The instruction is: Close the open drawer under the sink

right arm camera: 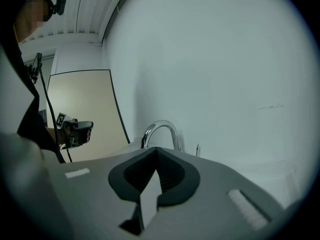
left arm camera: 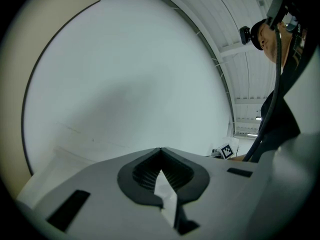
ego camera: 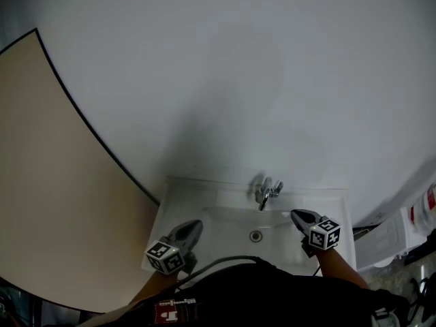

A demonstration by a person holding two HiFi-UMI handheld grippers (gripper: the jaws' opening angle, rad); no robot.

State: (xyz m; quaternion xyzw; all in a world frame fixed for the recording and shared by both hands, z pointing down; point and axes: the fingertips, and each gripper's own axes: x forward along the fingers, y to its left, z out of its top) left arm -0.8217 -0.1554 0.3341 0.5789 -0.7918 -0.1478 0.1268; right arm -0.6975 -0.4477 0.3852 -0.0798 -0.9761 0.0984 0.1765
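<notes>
The drawer under the sink shows in no view; my own dark-clothed body covers the space below the white sink (ego camera: pixel 225 231). A chrome faucet (ego camera: pixel 268 193) stands at the basin's back edge, and it also rises just beyond the right jaws as the faucet (right arm camera: pixel 160 131). My left gripper (ego camera: pixel 193 228) hovers over the basin's left side, its jaws together with nothing between them (left arm camera: pixel 160 150). Over the basin's right side hangs my right gripper (ego camera: pixel 300 216), tilted a little downward, jaws likewise shut and empty (right arm camera: pixel 156 149).
A plain white wall (ego camera: pixel 238 80) rises behind the sink. A beige panel with a dark edge (ego camera: pixel 54 182) stands to the left. White units and bottles (ego camera: pixel 419 216) crowd the right side. The drain (ego camera: pixel 256 236) lies mid-basin.
</notes>
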